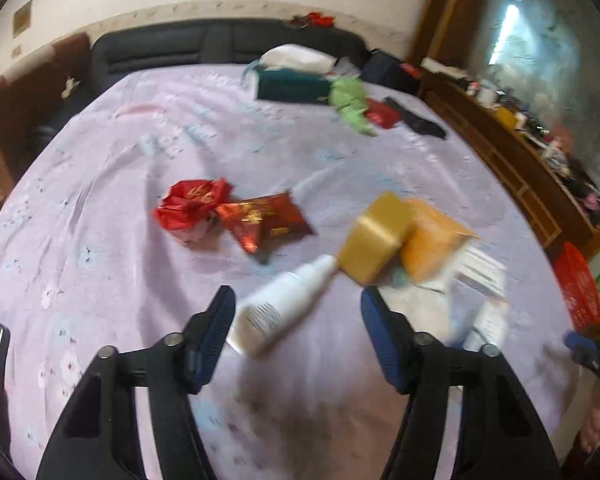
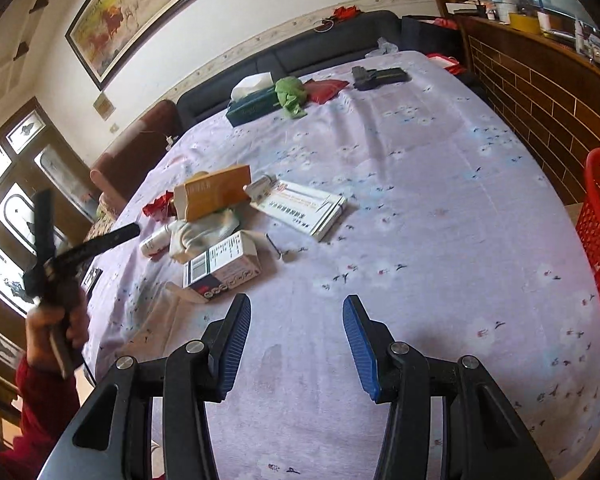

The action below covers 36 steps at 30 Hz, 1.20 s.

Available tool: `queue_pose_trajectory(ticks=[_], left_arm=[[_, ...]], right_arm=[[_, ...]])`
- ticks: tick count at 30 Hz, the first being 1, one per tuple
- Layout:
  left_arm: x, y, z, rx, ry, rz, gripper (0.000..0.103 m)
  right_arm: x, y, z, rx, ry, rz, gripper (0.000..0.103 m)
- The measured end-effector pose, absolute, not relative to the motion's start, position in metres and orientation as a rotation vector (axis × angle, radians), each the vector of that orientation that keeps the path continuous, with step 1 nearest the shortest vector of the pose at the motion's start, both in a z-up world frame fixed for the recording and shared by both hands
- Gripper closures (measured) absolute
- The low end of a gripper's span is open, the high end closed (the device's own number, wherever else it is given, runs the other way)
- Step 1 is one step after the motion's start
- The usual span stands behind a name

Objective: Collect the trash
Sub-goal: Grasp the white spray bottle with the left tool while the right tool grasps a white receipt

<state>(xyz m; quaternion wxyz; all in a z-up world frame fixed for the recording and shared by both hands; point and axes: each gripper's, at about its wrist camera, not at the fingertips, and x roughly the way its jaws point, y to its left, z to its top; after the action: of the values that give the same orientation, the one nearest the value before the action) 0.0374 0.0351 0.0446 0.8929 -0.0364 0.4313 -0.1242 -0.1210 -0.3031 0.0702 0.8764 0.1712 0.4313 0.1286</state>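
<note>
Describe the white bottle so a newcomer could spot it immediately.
On the lilac bedsheet, find the pile of boxes near the bed's front edge. The white bottle lies on its side beside the yellow box, in front of the open left gripper. It is the only round, white thing there.

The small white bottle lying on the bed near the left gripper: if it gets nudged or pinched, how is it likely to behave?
The white bottle lies on its side and looks round, so a nudge would probably roll it, though the soft bedsheet may damp that. Its smooth plastic could slip between the pads. It looks small, likely light. The left gripper stands open around it, not touching it.
</note>
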Motion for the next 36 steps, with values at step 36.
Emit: queue_pose_trajectory(ticks=[36], left_arm=[[0.051,0.024,0.004,-0.165,0.883,-0.206,0.075]], right_arm=[[-0.003,-0.212,0.041,0.284,1.119,0.623,0.051]])
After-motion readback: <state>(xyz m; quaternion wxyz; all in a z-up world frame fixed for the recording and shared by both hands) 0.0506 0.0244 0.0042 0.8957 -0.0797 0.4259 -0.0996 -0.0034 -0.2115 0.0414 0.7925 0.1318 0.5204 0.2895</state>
